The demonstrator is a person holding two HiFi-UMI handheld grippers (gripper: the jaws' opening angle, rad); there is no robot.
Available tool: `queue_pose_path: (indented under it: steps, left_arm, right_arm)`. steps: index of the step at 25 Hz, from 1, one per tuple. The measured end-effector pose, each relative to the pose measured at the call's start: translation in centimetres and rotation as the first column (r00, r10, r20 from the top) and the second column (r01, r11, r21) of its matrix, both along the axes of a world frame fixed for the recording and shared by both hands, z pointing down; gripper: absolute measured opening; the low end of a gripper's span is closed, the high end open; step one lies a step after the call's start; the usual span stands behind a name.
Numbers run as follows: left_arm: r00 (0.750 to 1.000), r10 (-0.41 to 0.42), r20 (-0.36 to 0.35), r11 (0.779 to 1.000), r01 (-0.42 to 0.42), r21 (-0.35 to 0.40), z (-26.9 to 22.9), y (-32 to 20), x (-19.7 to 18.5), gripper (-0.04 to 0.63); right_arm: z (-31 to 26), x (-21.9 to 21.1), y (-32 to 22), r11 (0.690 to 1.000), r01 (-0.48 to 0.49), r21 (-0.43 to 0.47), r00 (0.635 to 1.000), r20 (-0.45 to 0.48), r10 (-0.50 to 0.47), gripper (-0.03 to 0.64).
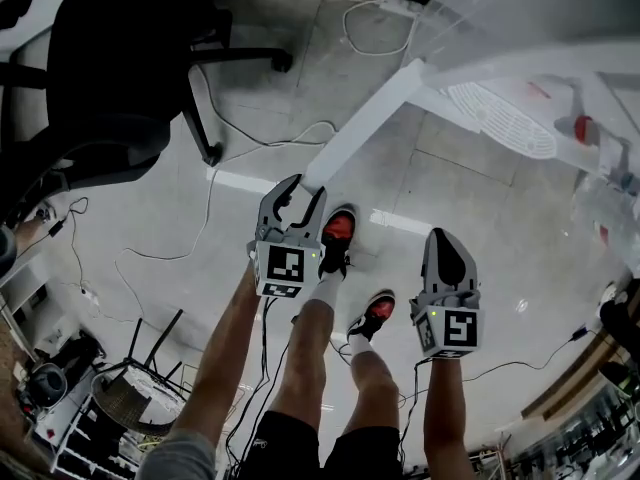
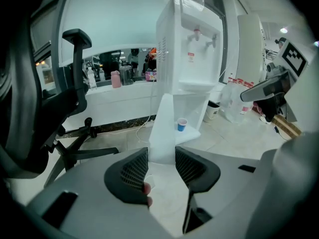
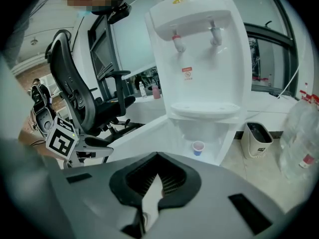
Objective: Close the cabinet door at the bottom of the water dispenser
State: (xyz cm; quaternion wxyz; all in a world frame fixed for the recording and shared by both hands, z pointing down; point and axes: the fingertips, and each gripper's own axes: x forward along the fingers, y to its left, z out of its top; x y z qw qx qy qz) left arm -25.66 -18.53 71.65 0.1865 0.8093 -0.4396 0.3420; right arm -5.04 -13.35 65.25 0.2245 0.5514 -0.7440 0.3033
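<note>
The white water dispenser (image 2: 192,44) (image 3: 199,59) stands ahead with its bottom cabinet open and a small blue cup (image 2: 182,124) (image 3: 198,147) inside. Its white cabinet door (image 1: 370,118) (image 2: 162,128) (image 3: 144,133) swings out towards me. My left gripper (image 1: 296,200) (image 2: 162,166) has its jaws on either side of the door's free edge, and the pads touch both faces. To the right of the door my right gripper (image 1: 447,243) (image 3: 158,180) hangs shut and holds nothing.
A black office chair (image 1: 110,78) (image 2: 65,108) stands left of the door. Cables (image 1: 250,138) trail over the floor. A small waste bin (image 3: 258,138) and a large water bottle (image 3: 301,143) sit right of the dispenser. The person's red shoes (image 1: 340,228) are below the grippers.
</note>
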Motion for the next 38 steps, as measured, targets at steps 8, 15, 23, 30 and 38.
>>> queue_pose_path:
  steps: [8,15,23,30,38]
  left_arm:
    - [1.0,0.022,0.009,1.0,-0.022,-0.008,0.0,1.8,1.8,0.184]
    - [0.999,0.033,0.012,0.999,-0.033,0.0,-0.1,3.4,4.1,0.183]
    - [0.998,0.06,0.013,0.998,-0.06,-0.015,-0.1,4.9,6.5,0.189]
    - [0.997,0.073,0.004,0.997,-0.073,-0.011,0.1,6.0,8.4,0.19]
    - [0.994,0.109,-0.009,0.994,-0.109,-0.019,0.1,7.2,11.5,0.192]
  right_arm:
    - [0.2,2.5,2.2,0.999,-0.043,0.015,0.999,-0.002,0.043,0.017]
    - [0.6,4.2,4.9,0.996,-0.086,0.017,0.996,0.01,0.086,0.017]
    - [0.7,5.8,7.5,0.994,-0.107,0.014,0.994,0.008,0.107,0.017]
    - [0.7,6.9,9.5,0.989,-0.146,0.025,0.989,0.018,0.146,0.017]
    - [0.8,8.9,11.7,0.981,-0.195,0.014,0.98,0.032,0.195,0.017]
